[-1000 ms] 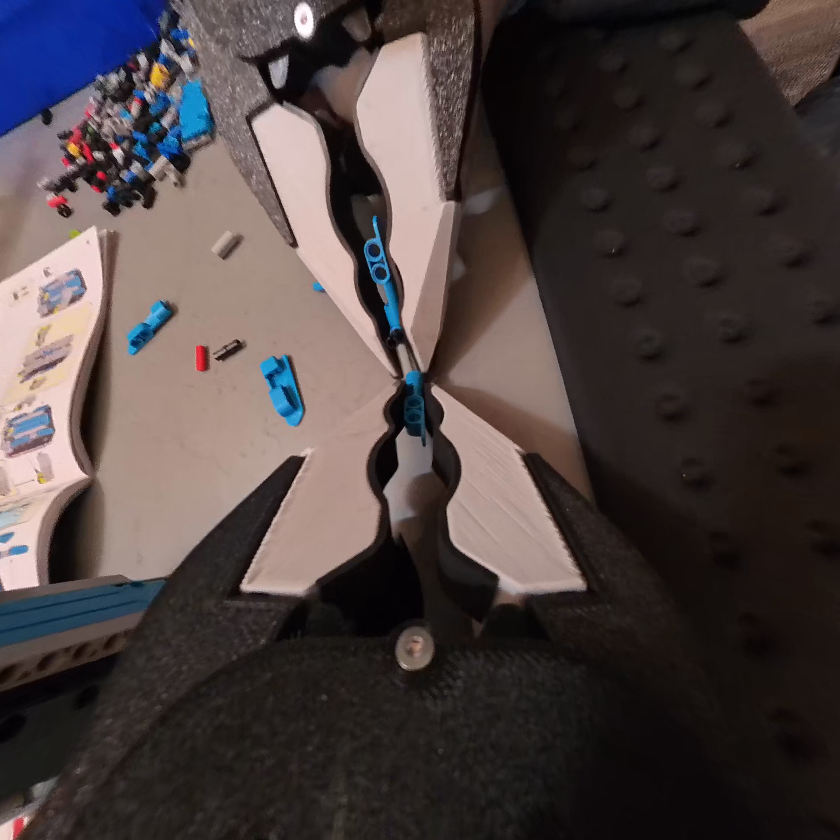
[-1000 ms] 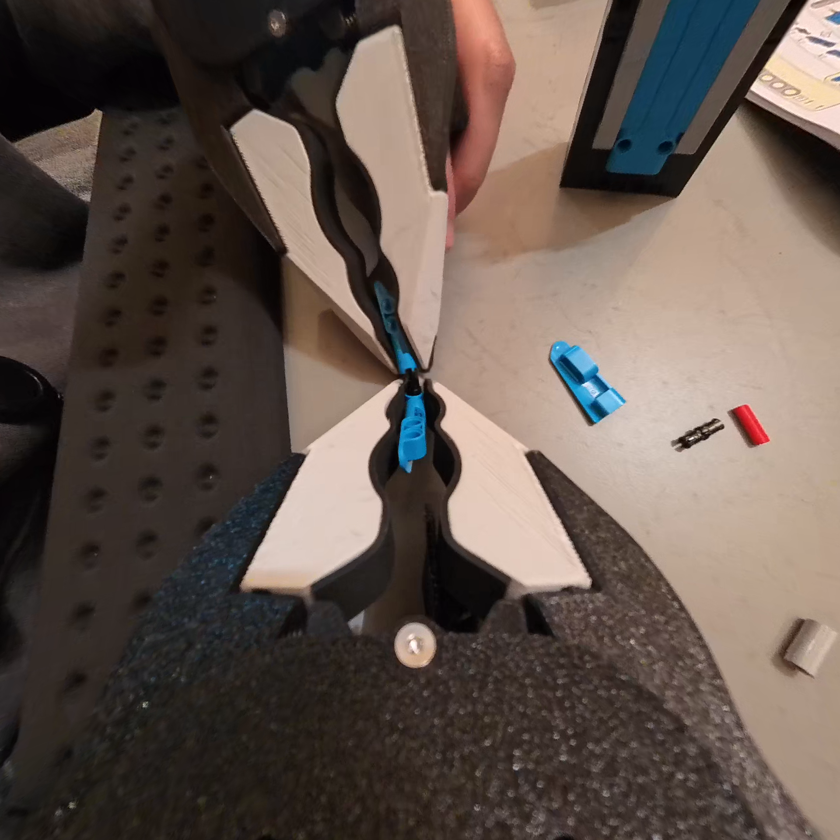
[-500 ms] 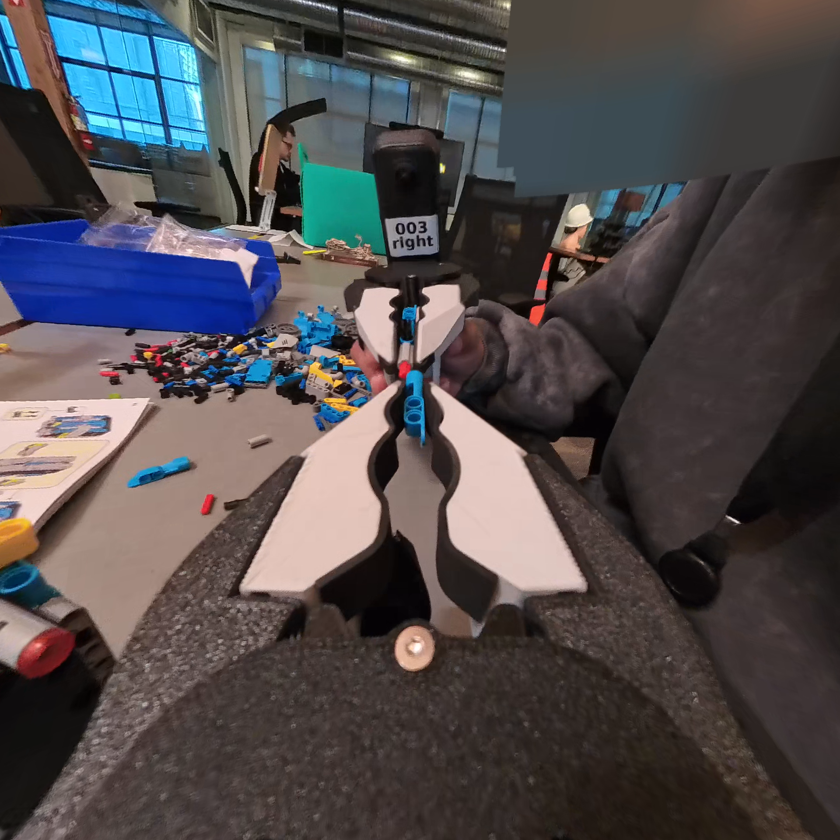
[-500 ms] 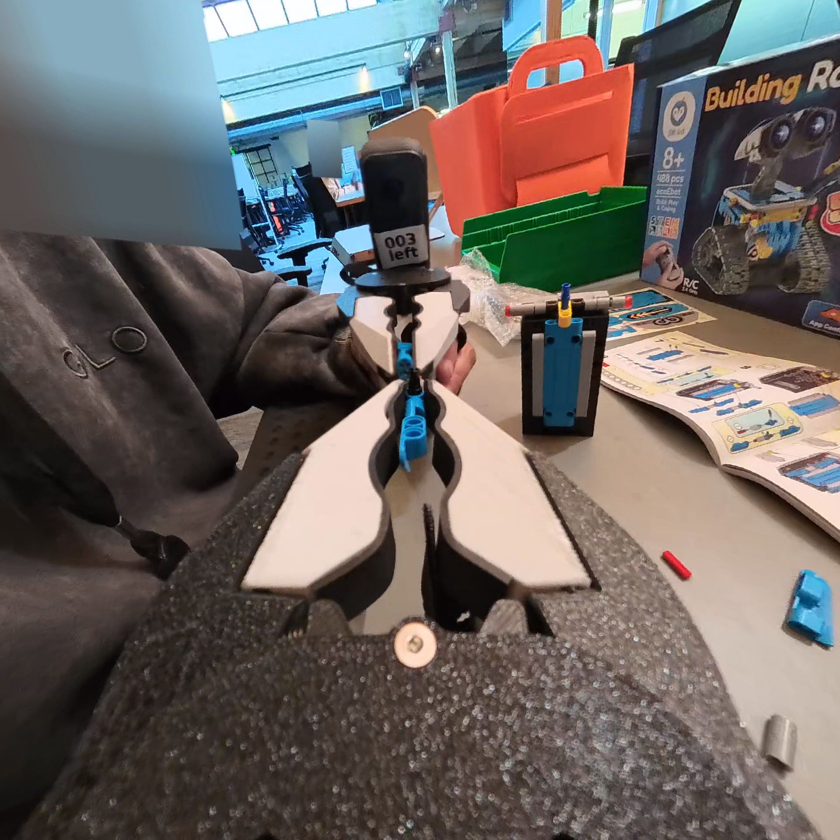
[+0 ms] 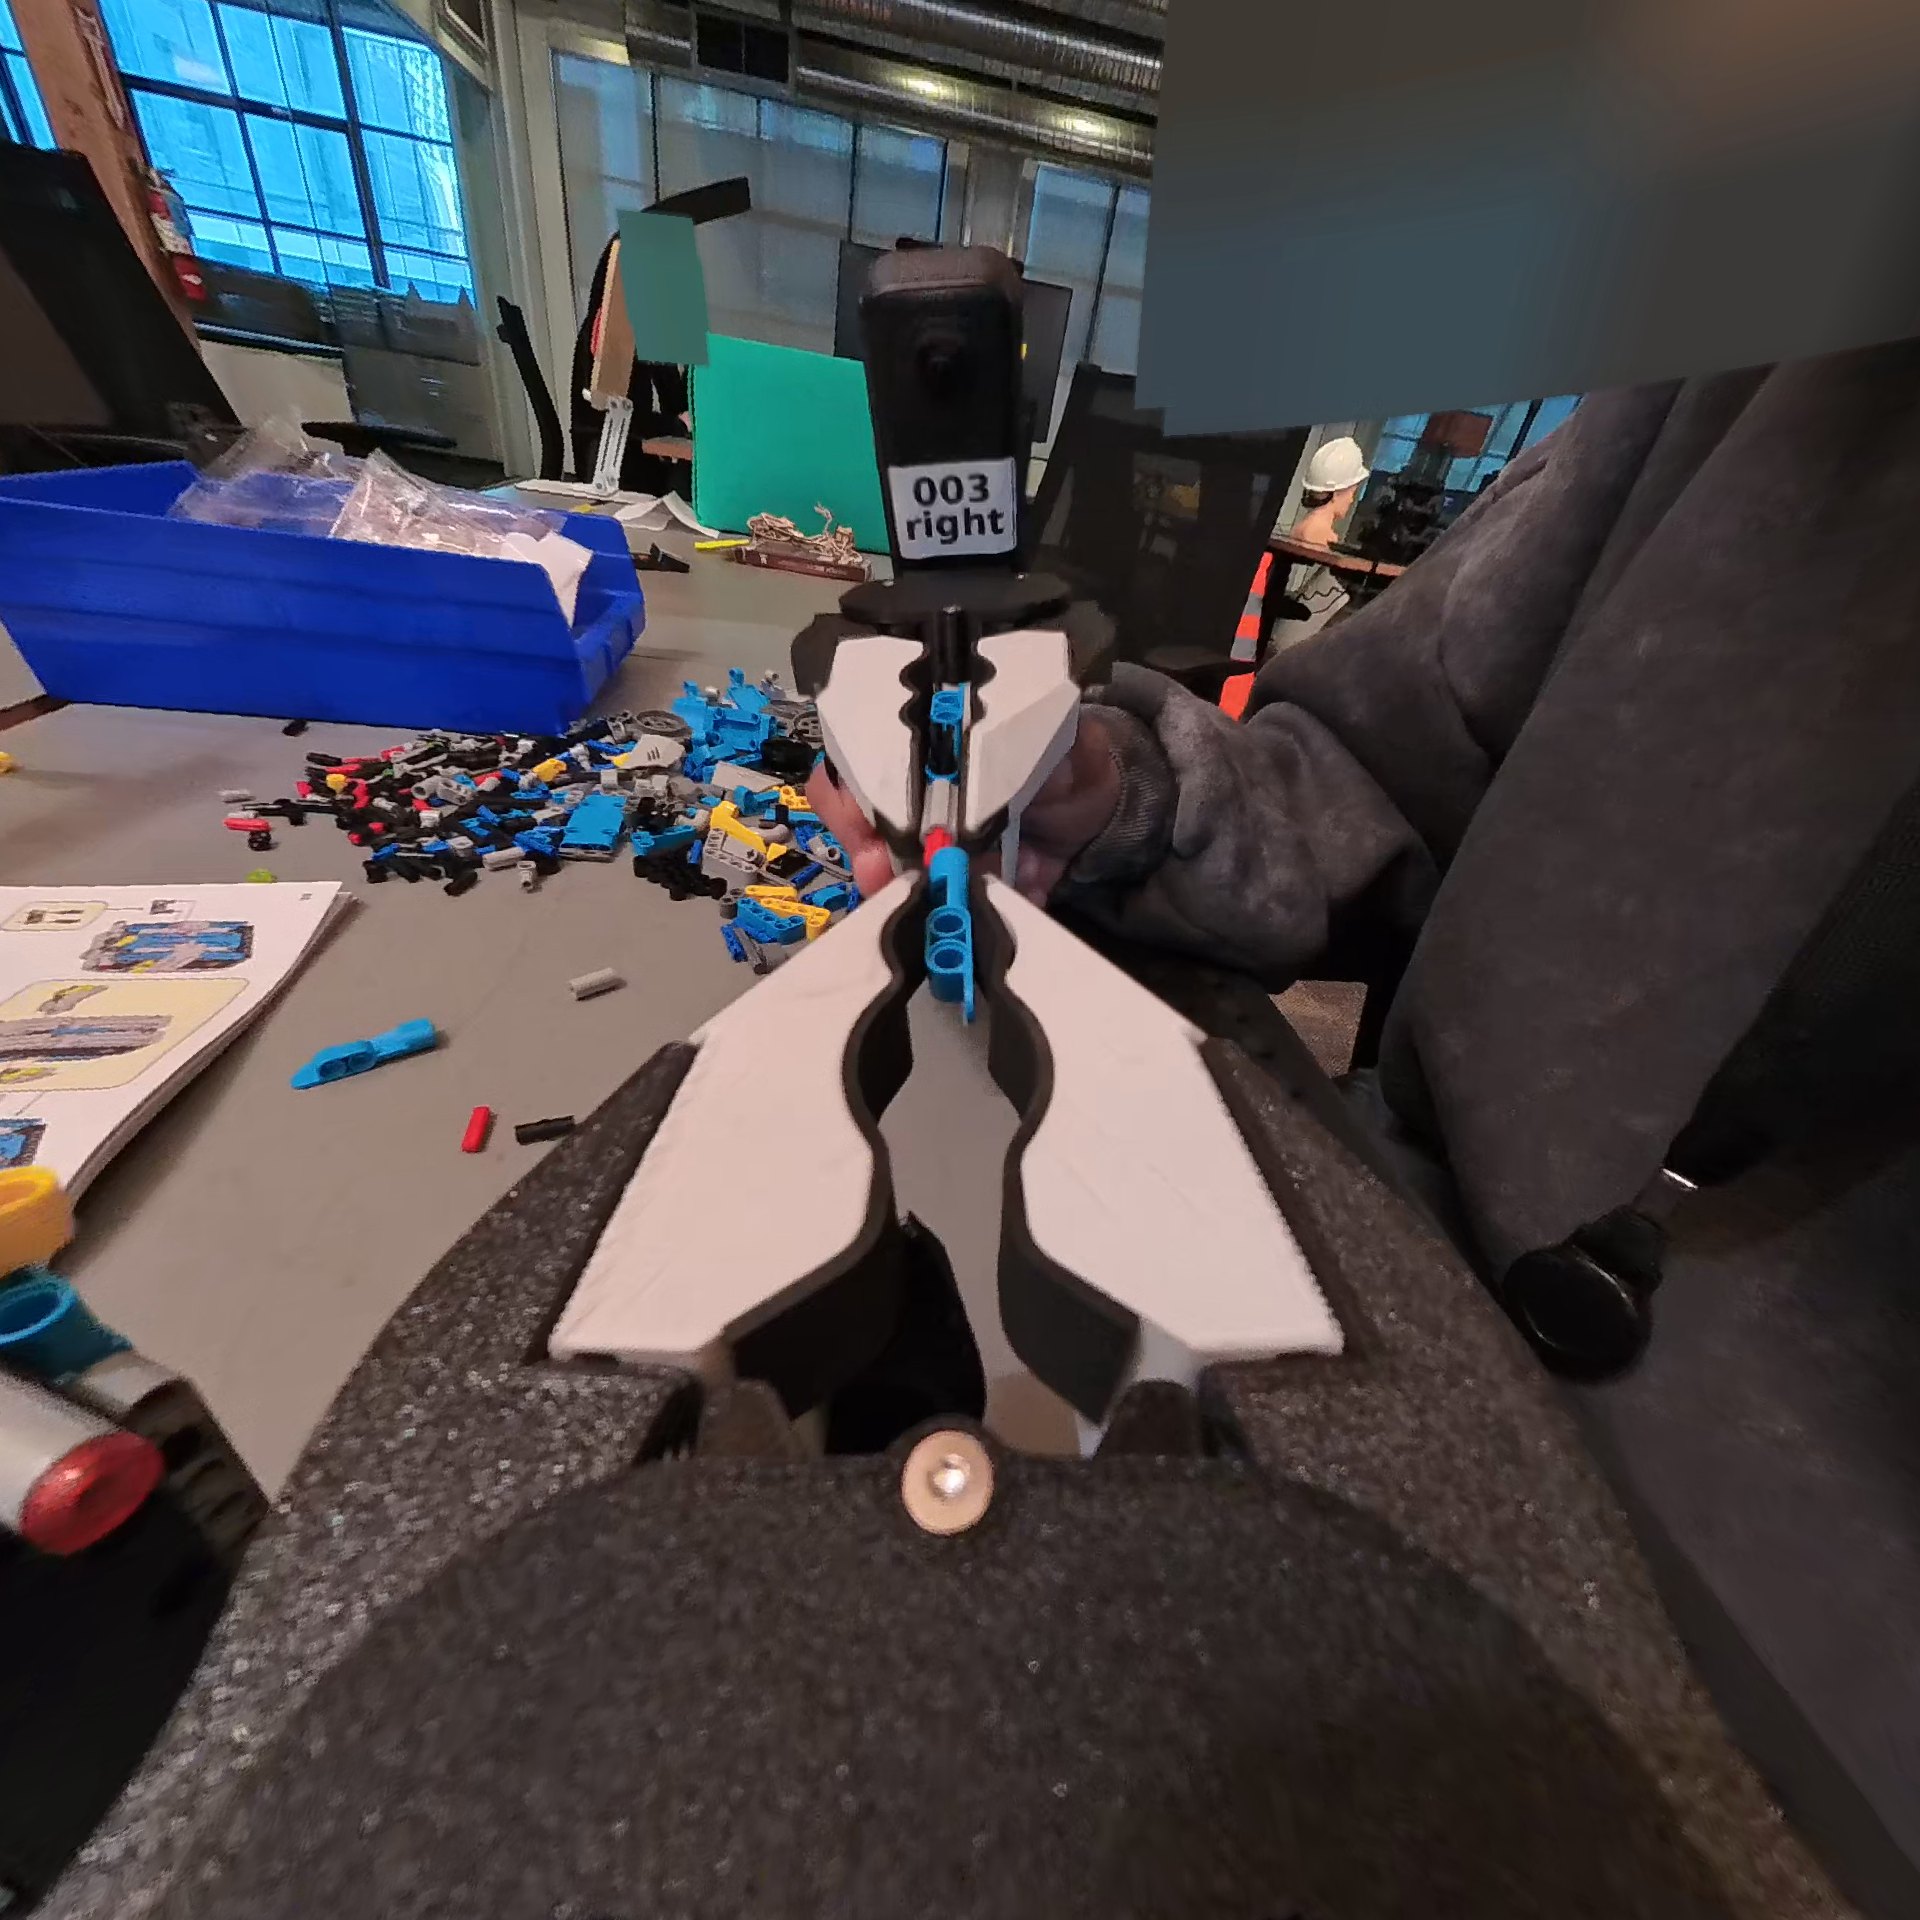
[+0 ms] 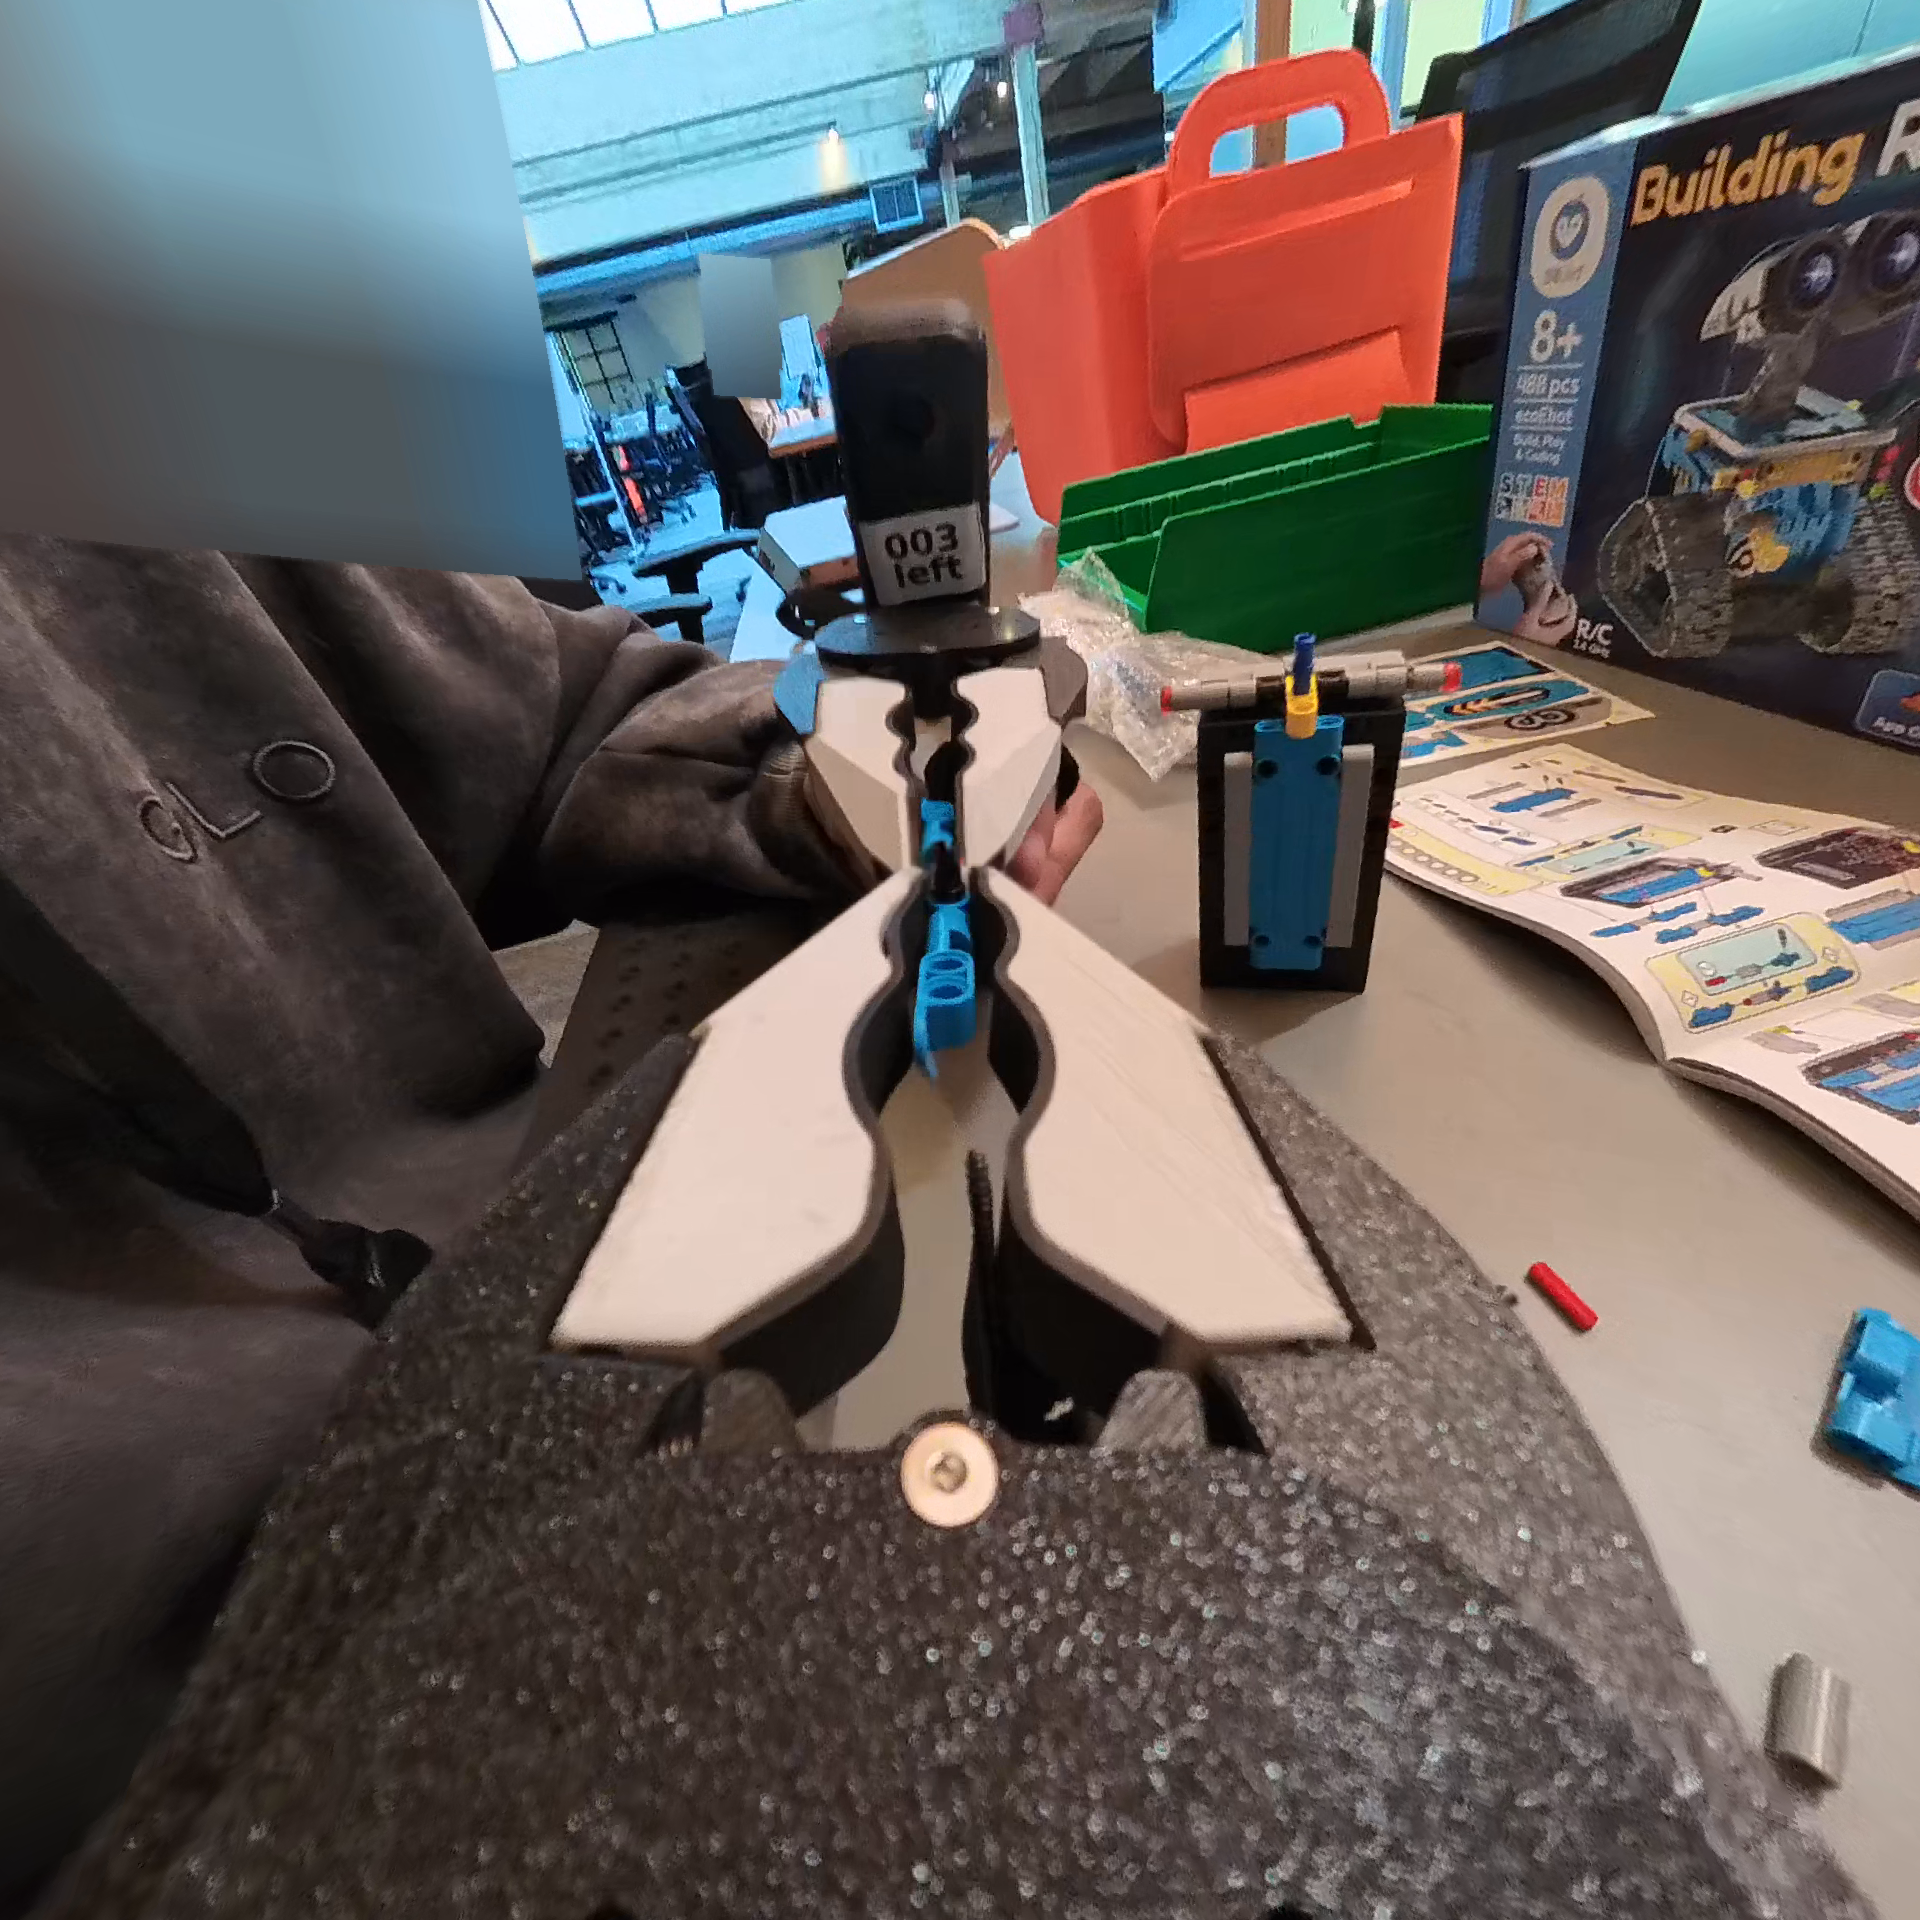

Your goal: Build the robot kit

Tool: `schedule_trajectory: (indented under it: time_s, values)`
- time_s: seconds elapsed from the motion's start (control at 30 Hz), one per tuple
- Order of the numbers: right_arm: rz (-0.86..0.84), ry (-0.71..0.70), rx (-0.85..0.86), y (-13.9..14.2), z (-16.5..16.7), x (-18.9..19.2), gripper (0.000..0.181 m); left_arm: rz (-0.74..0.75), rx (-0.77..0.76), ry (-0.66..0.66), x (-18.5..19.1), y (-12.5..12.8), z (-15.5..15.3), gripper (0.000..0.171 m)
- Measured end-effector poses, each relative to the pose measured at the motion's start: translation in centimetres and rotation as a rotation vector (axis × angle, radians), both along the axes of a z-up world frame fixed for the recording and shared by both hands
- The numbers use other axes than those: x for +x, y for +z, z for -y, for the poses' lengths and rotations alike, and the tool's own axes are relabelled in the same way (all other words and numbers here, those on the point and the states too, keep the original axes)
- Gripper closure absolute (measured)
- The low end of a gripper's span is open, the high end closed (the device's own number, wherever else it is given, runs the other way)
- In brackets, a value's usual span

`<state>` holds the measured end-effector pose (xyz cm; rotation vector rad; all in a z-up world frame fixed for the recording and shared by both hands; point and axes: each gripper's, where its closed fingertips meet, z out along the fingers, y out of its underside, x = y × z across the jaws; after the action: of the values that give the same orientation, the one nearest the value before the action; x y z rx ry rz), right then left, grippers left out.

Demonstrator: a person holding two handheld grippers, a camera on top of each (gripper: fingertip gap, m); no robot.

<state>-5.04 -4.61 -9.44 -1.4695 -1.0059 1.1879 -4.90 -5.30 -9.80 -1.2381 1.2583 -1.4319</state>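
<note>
Grippers facing tip to tip: left gripper (image 5: 948, 914) pinching blue holed piece (image 5: 948, 940); right gripper (image 6: 943, 894) pinching similar blue piece (image 6: 943, 982). Thin grey axle (image 5: 940, 805), maybe, joining both. Brick pile (image 5: 582, 805) lying left of left gripper.

The box (image 6: 1714, 416) is cut off by the right edge, as is the booklet (image 6: 1704, 935) below it. Left of the pile (image 5: 582, 800), another booklet (image 5: 125, 997) runs off the frame. Single pieces in that pile are too small to tell.
</note>
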Motion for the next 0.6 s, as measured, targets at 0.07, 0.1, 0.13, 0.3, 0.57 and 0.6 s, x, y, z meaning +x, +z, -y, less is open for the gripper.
schedule_trajectory:
  time_s: [0.07, 0.1, 0.13, 0.3, 0.57, 0.6]
  values:
    - [-0.004, 0.007, 0.005, 0.12, 0.18, -0.12, 0.175, 0.005, -0.015, -0.005, -0.07, 0.09, -0.06, 0.165]
    - [-0.004, 0.006, 0.003, 0.09, 0.14, -0.14, 0.175, 0.004, -0.016, -0.002, -0.09, 0.08, -0.11, 0.165]
    - [0.002, 0.002, -0.002, -0.07, 0.02, -0.11, 0.175, 0.004, -0.010, 0.004, -0.09, 0.04, -0.17, 0.165]
    - [-0.006, 0.007, -0.011, -0.02, 0.07, -0.10, 0.175, -0.017, -0.014, 0.005, -0.02, -0.22, -0.17, 0.165]
    - [-0.005, 0.021, -0.069, -0.53, -0.02, -0.26, 0.175, -0.050, -0.052, -0.004, -0.07, -0.62, -0.26, 0.165]
    - [-0.007, 0.024, -0.083, -0.61, -0.06, -0.24, 0.175, -0.056, -0.043, 0.007, -0.03, -0.72, -0.34, 0.165]
